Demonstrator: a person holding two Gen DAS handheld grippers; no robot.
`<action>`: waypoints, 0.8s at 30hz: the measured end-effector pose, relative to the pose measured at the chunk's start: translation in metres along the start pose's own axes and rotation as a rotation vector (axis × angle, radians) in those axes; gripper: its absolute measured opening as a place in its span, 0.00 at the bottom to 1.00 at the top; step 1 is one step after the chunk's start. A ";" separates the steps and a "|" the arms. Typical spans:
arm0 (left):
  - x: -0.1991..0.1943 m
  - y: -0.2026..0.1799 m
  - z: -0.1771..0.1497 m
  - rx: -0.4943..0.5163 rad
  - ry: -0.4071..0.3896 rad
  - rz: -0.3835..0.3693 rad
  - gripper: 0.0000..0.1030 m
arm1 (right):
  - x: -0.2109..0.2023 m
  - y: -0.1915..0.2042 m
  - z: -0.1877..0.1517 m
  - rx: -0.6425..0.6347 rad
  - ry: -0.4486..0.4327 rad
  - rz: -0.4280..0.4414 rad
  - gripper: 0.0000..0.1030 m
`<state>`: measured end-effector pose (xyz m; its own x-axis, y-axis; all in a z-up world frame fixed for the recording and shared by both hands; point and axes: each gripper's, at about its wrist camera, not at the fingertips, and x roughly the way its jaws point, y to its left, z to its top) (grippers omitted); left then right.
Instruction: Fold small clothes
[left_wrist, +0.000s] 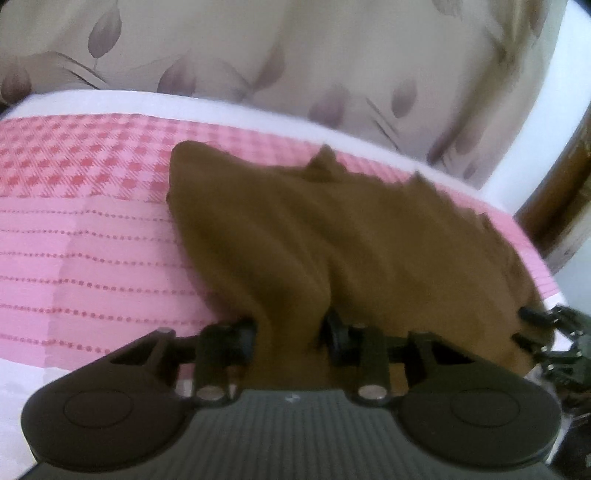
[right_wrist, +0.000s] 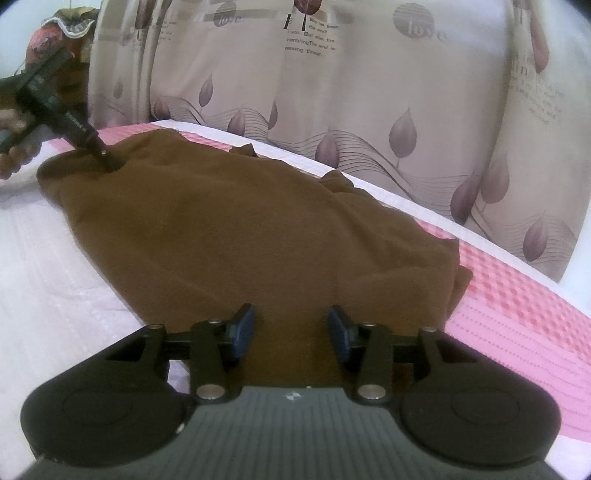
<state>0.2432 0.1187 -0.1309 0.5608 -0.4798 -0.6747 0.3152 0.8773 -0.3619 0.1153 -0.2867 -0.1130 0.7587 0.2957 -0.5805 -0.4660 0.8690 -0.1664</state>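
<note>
A brown garment (left_wrist: 295, 229) lies spread on a pink bedcover (left_wrist: 74, 236). In the left wrist view, my left gripper (left_wrist: 290, 332) is at the garment's near edge. A fold of brown cloth is bunched up between its fingers, and the pads press on it. The right wrist view shows the same garment (right_wrist: 240, 229) with the left gripper (right_wrist: 107, 162) dug into its far left corner. My right gripper (right_wrist: 291, 330) stands open over the near edge, the cloth lying flat between its blue pads (right_wrist: 242, 328). The right gripper (left_wrist: 526, 326) also shows at the garment's right corner.
A leaf-printed curtain (right_wrist: 369, 92) hangs close behind the bed. A checked pink band (left_wrist: 74, 166) and a white strip run along the far edge. A dark wooden frame (left_wrist: 569, 184) stands at the right. A person's hand (right_wrist: 14, 158) holds the left gripper.
</note>
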 end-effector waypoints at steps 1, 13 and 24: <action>0.000 0.002 0.000 -0.016 0.000 -0.014 0.30 | 0.000 0.000 0.000 0.000 0.000 0.000 0.47; -0.013 -0.015 0.006 -0.166 -0.077 -0.002 0.18 | -0.013 -0.007 0.003 0.118 -0.064 0.044 0.59; -0.009 -0.123 0.025 -0.195 -0.154 -0.112 0.18 | -0.033 -0.030 0.037 0.410 -0.229 0.217 0.60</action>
<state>0.2186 0.0145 -0.0638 0.6451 -0.5569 -0.5232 0.2367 0.7967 -0.5561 0.1212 -0.3073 -0.0596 0.7664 0.5254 -0.3696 -0.4414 0.8487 0.2913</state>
